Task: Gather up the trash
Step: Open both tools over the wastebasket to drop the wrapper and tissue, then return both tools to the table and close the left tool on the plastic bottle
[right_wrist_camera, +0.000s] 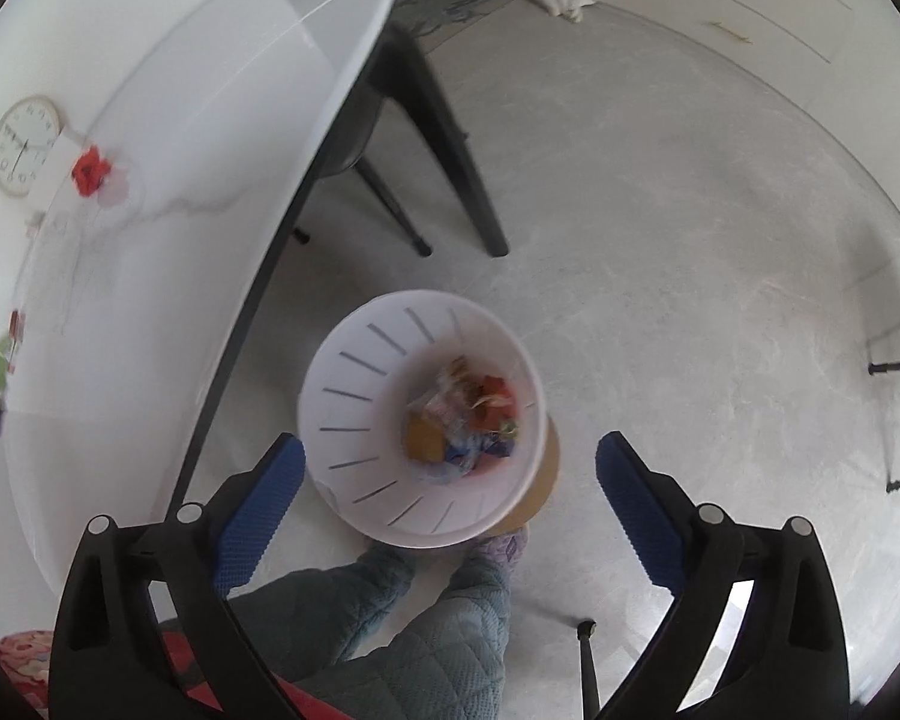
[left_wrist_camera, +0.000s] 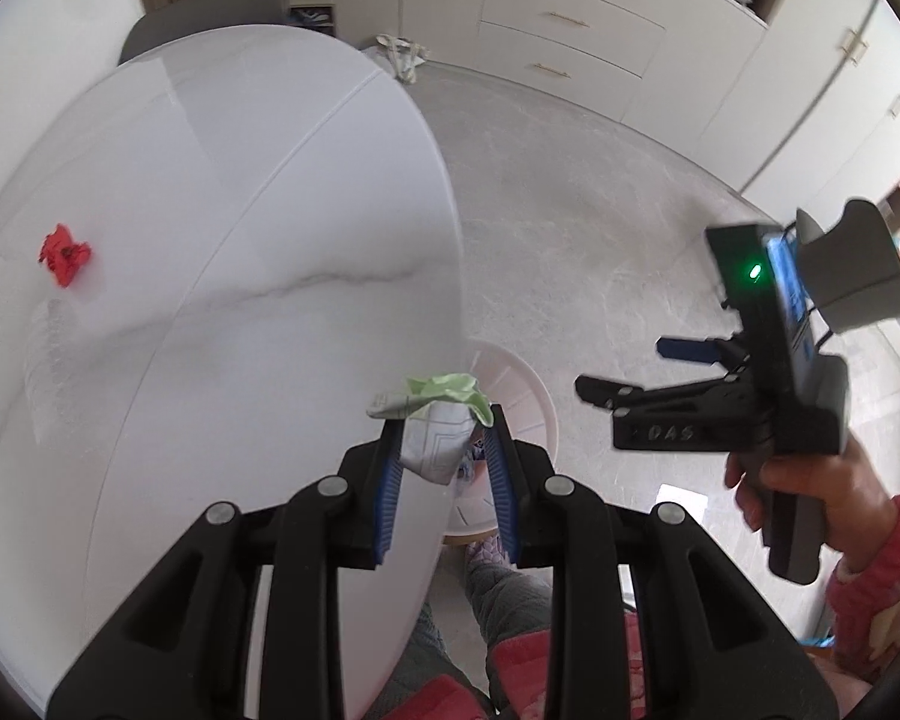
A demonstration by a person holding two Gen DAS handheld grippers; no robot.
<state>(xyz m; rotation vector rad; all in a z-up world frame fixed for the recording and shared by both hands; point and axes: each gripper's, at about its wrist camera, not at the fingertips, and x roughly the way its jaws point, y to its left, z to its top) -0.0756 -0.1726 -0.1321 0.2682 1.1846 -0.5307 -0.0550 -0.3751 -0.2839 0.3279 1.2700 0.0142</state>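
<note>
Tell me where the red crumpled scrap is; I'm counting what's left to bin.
The red crumpled scrap lies on the white table, far left in both wrist views, well away from the trash basket.

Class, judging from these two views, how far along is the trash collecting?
Done: several scraps already lie in the white bin, and the right tongs hang open and empty above it. In hand: the left tongs grip a green-and-white wrapper at the table edge. Left: the red scrap on the table.

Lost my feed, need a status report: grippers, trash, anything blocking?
Left gripper shut on green-white wrapper. Right gripper open, empty, above bin. Red scrap left on table. Nothing blocking.
</note>
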